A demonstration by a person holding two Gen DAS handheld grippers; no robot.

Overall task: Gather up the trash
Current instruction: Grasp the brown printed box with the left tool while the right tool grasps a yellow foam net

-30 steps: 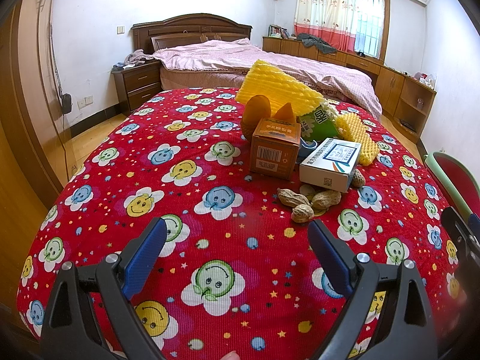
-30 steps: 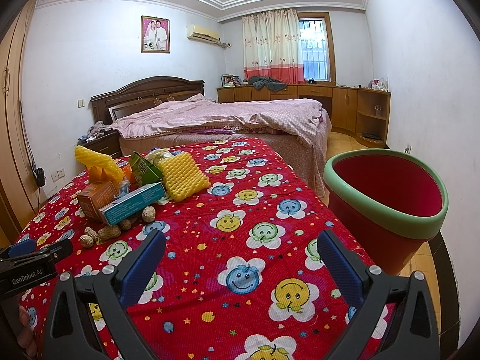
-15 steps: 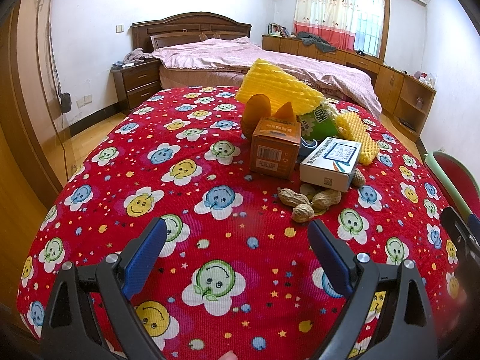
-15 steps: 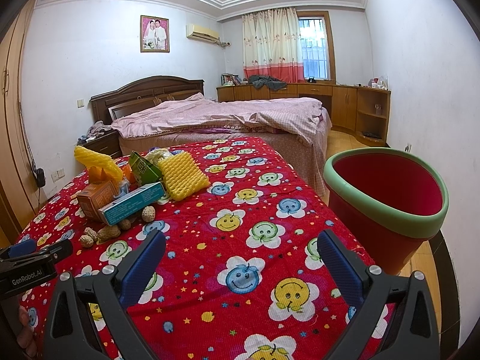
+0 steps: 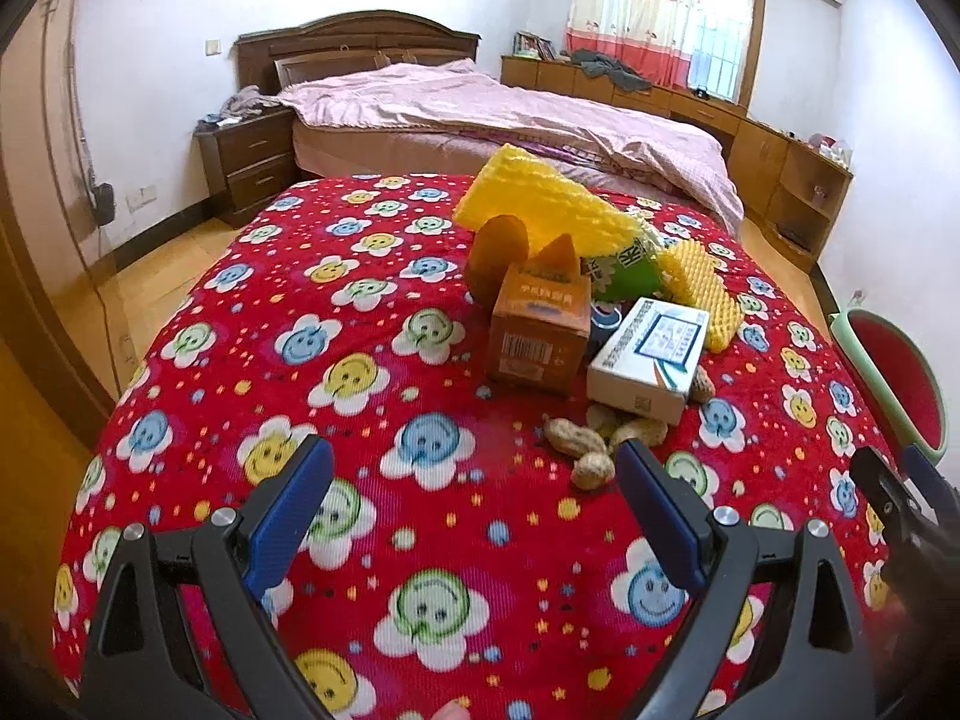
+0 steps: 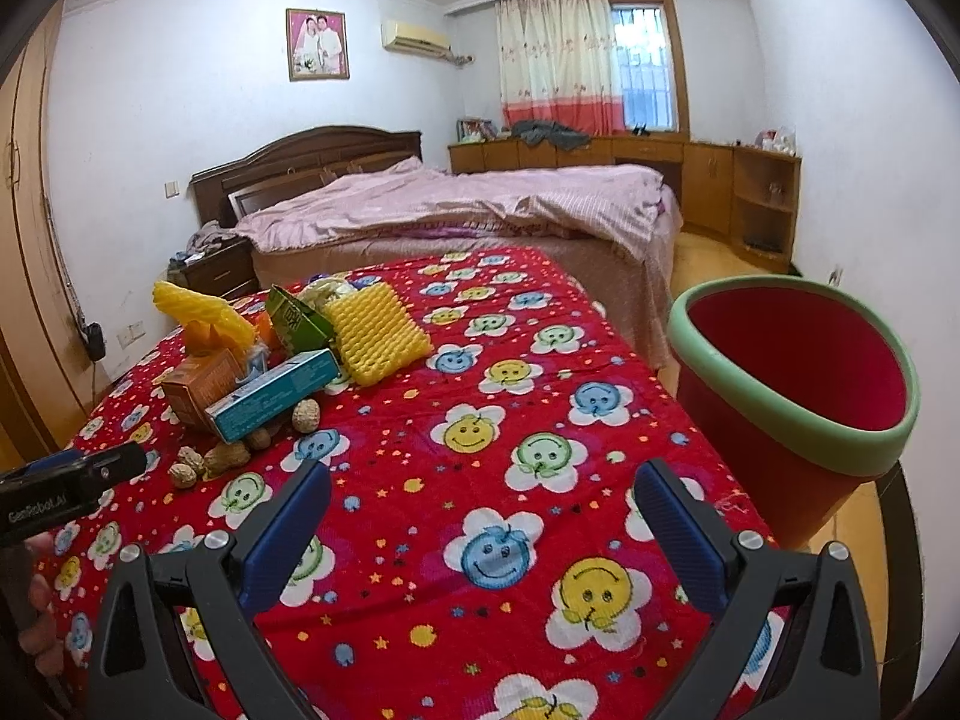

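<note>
- Nothing on the surface [image 5: 252, 324] has shifted since the earlier frames; only the left gripper [image 5: 474, 483] has eased slightly forward, so the trash pile fills a little more of the left wrist view.
- Left gripper: jaws wide apart, empty, hovering above the red cloth just short of the peanuts [image 5: 591, 441]. One peanut shell lies close to the inner side of the right-hand finger [image 5: 657, 495].
- Right gripper [image 6: 483, 507]: jaws wide apart, empty, hovering over bare cloth, well apart from the pile and near the bin [image 6: 798, 384].
- Trash location: all of it is clustered mid-surface. Orange box [image 5: 537, 330] stands upright; white box [image 5: 651, 354] lies flat just beside it; yellow foam net [image 5: 540, 213] leans over the back of the pile; a second foam net [image 5: 702, 285] and a green packet [image 5: 627, 270] sit behind the white box; fruit peel [image 5: 501, 252] stands behind the orange box.
- Bin: red with a green rim, tilted toward the cameras, open, at the right edge of the surface. No trash is visible inside.
- Judgement: collection has not begun. The small advance indicates an approach by the left gripper; the peanuts or orange box are the nearest targets.
- Risk: peanuts are small and loose on soft cloth; closing the jaws may scatter them.
</note>
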